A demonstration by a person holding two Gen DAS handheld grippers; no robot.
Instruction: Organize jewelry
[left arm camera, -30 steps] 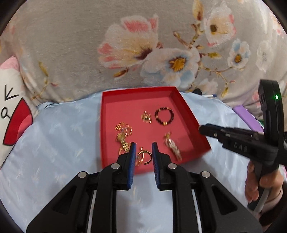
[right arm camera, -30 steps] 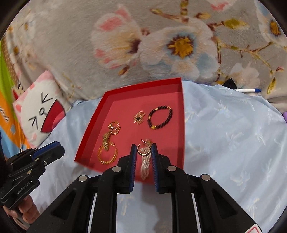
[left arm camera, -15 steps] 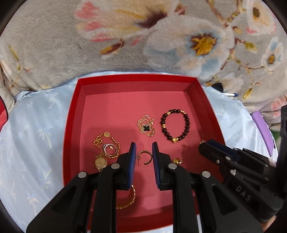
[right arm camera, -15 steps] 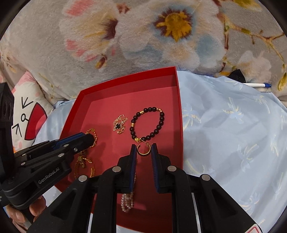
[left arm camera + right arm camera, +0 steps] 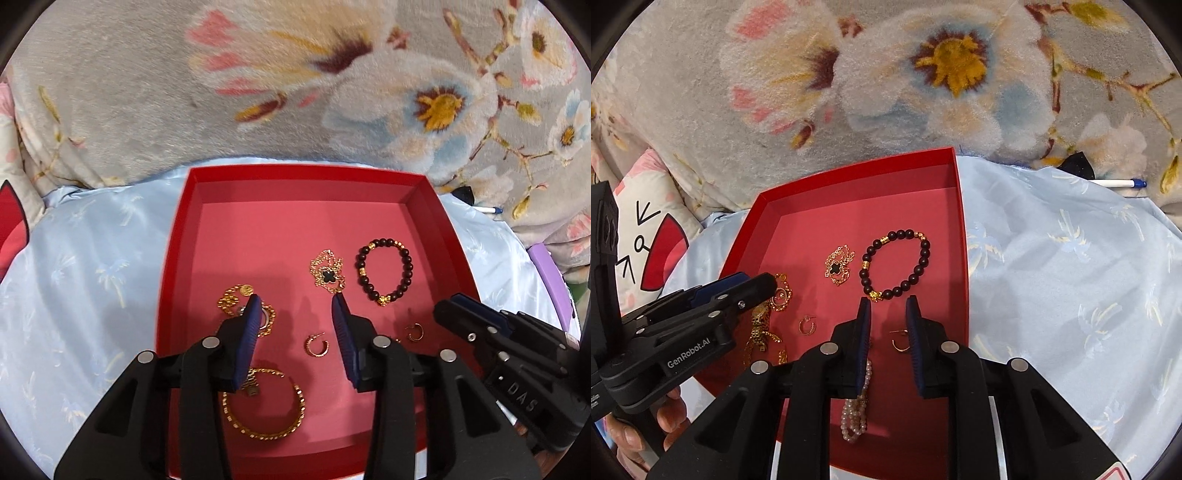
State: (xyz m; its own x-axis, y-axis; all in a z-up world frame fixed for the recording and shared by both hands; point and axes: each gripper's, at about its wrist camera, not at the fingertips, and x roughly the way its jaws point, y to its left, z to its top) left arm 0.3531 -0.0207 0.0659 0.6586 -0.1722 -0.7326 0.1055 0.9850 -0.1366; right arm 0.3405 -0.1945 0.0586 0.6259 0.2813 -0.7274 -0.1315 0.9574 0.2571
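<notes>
Blue-padded left gripper [image 5: 297,306] opening — earring [image 5: 316,345] released.

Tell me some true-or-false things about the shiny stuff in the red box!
1. The dark bead bracelet lies inside the red tray. True.
2. The left tool is squeezing a hoop earring. False: its jaws are opening and the earring lies loose on the tray floor.
3. A pearl strand lies in the tray. True.
4. The black clover necklace lies on the blue cloth. False: it is in the tray.
</notes>
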